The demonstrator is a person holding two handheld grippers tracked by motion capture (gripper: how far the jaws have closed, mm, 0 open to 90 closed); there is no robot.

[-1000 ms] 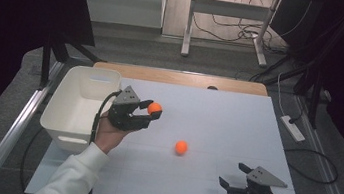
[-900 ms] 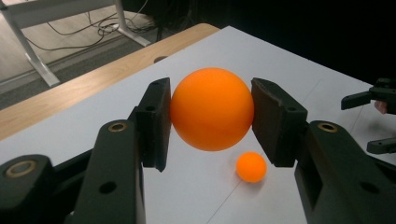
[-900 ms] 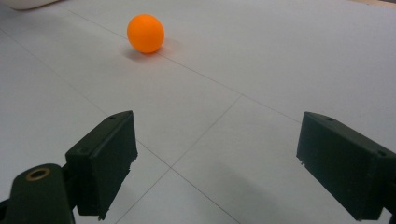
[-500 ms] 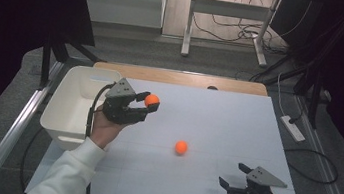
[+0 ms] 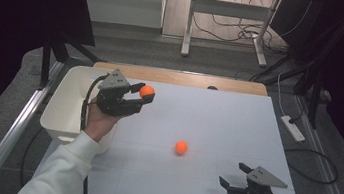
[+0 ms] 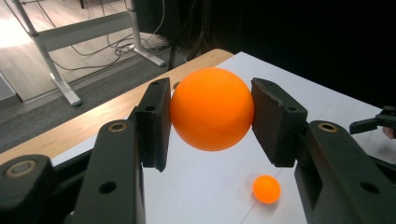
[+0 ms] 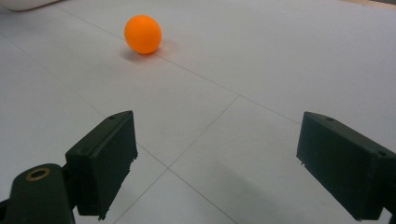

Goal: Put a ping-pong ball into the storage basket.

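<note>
Item one: my left gripper point(image 5: 144, 96), raised above the table point(image 5: 237, 121) near its left edge, just beside the white bin point(image 5: 59, 112); its jaws are closed on an orange ball point(image 5: 147, 91), and in the left gripper view that held ball point(image 6: 211, 108) sits squarely between the two pads, touched on both sides and clear of the surface. Item two: a second ball point(image 5: 181, 147), also orange, lying loose on the white table near its middle, well apart from both grippers; I see it small and low beneath the held one in the left gripper view point(image 6: 266, 188) and near the top left of the right gripper view point(image 7: 143, 34), resting on a faint grid line with a soft shadow at its base. Item three: my right gripper point(image 5: 232, 178), low at the near right corner of the table, jaws wide apart with nothing between them; whether its underside actually rests on the surface I cannot quite tell from the high view. Item four: the bin, standing at the table's left edge; its inside is partly hidden by my hand point(image 5: 98, 122) and sleeve point(image 5: 62, 171).
</note>
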